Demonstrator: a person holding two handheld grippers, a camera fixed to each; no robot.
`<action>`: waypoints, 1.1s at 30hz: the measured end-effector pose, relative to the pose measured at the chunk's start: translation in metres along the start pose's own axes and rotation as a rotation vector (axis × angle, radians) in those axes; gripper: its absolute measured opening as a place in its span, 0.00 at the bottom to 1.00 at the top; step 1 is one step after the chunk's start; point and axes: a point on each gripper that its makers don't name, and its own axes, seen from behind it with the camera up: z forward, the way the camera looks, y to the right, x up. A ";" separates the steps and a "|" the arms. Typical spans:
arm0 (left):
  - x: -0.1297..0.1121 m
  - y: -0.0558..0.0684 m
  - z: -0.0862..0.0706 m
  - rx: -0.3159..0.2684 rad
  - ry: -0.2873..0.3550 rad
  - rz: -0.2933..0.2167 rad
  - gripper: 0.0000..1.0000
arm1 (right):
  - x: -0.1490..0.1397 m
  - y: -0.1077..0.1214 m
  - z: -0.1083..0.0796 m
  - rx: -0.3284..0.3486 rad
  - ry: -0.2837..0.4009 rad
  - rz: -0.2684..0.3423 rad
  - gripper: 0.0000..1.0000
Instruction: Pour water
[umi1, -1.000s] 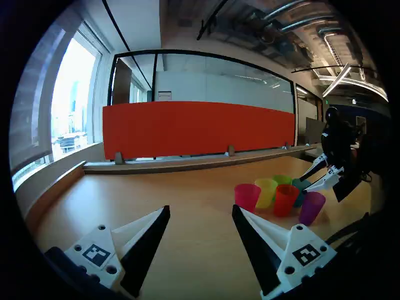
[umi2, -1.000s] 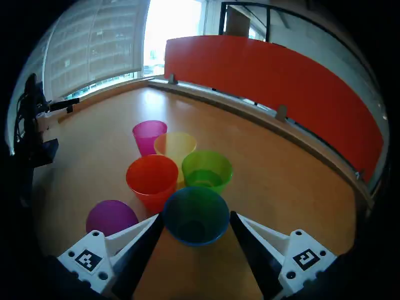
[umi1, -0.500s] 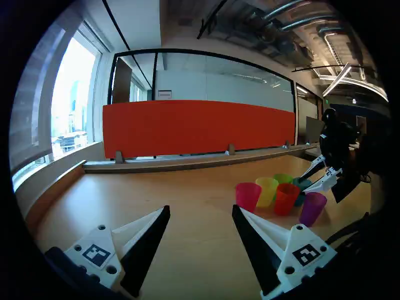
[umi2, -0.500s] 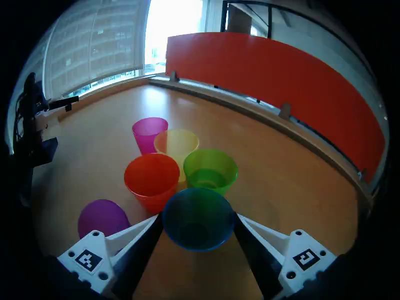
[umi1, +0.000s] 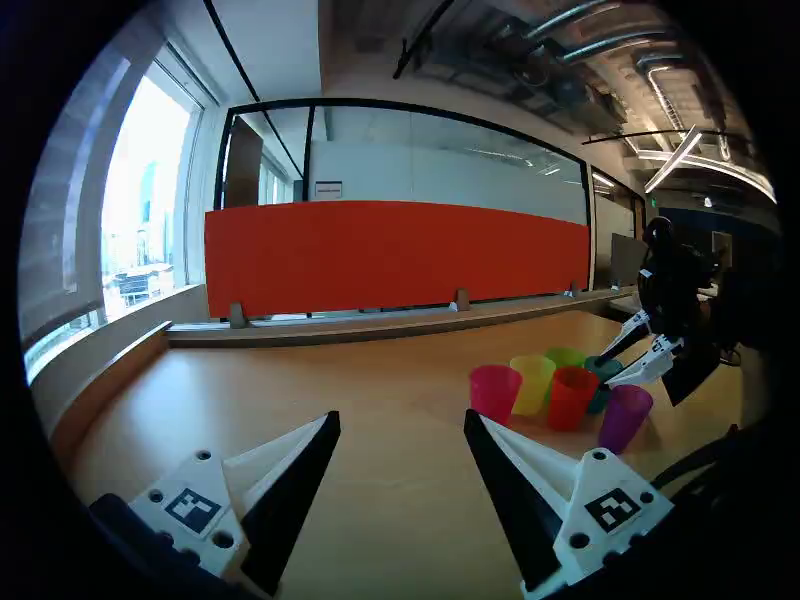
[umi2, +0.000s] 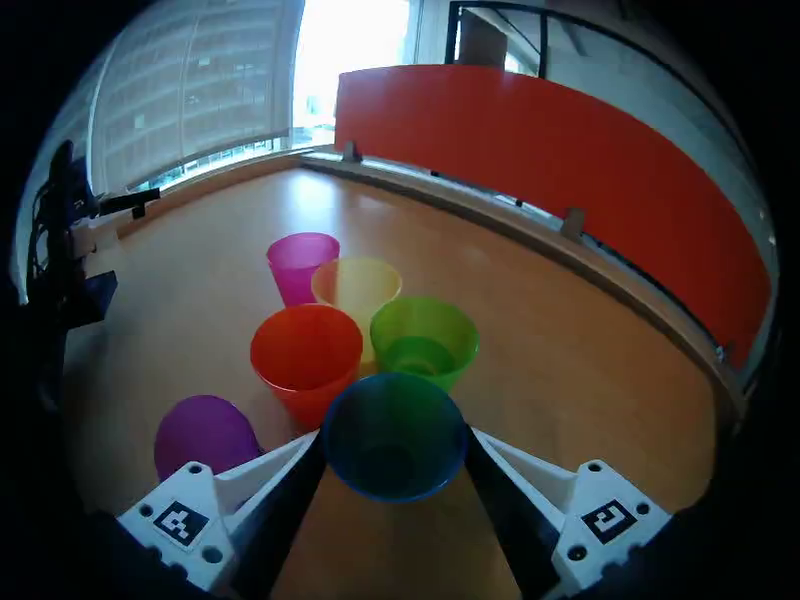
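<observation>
Forward by a touch since a second ago, your right gripper (umi2: 395, 435) has the blue cup (umi2: 396, 450) sitting larger and deeper between its jaws, which lie against the cup's two sides; whether they press on it cannot be told. Your left gripper (umi1: 400, 414) has held its place, jaws wide with nothing but bare wood between them.

Just beyond the blue cup, the orange cup (umi2: 305, 350) and the green cup (umi2: 425, 340) stand touching, with the yellow cup (umi2: 355, 285) and the pink cup (umi2: 302, 262) behind them. The purple cup (umi2: 205, 435) stands a little apart, beside your right gripper's left finger. From the left gripper view the whole cluster lies well off to the right of those open jaws.

All of it rests on a pale wooden tabletop (umi2: 560, 340) edged by a long orange partition (umi2: 600, 170), with a bright window (umi2: 340, 60) at the far side and pipes (umi1: 560, 30) across the ceiling.

Black-and-white square markers (umi2: 180, 522) sit on the fingers; a small notice (umi1: 328, 188) on the glass wall is too small to read
</observation>
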 end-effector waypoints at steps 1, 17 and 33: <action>0.000 0.000 0.000 -0.001 0.000 0.000 0.92 | 0.000 0.000 0.000 0.000 0.001 -0.002 0.95; 0.002 0.004 0.000 -0.010 0.002 0.002 0.92 | 0.012 0.001 -0.017 -0.024 0.089 -0.003 0.95; 0.022 0.016 -0.004 -0.033 0.024 0.027 0.92 | 0.047 -0.011 -0.059 -0.094 0.295 0.033 0.94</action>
